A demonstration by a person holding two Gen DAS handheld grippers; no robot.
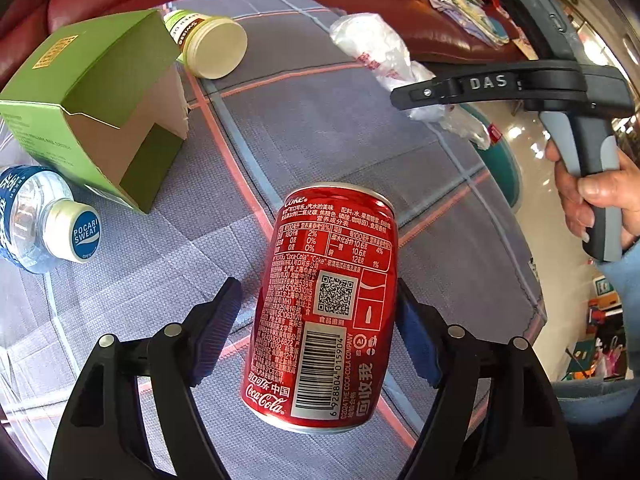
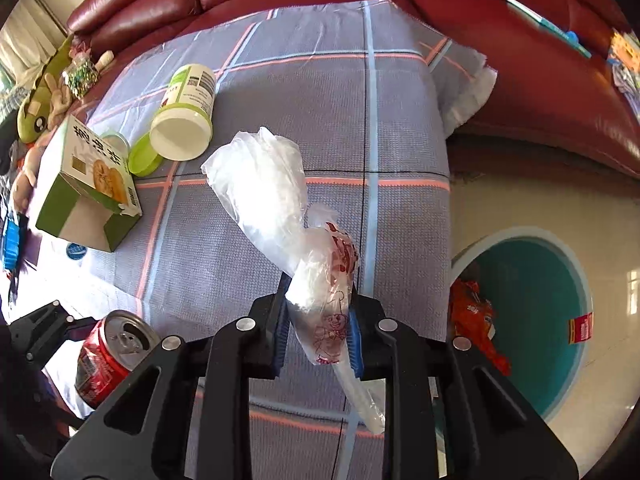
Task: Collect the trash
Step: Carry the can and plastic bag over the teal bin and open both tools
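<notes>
The left tongs [image 1: 320, 332] stand open around a red cola can [image 1: 324, 308], the right pad touching it, the left apart. The right tongs [image 2: 318, 332] pinch a crumpled plastic bag [image 2: 276, 200] above the checked table [image 2: 400, 160]. Farther back lie a green carton [image 1: 96, 108], a water bottle [image 1: 44, 220] and a tipped jar [image 1: 208, 42]. A teal bin [image 2: 532, 320] sits beside the table.
</notes>
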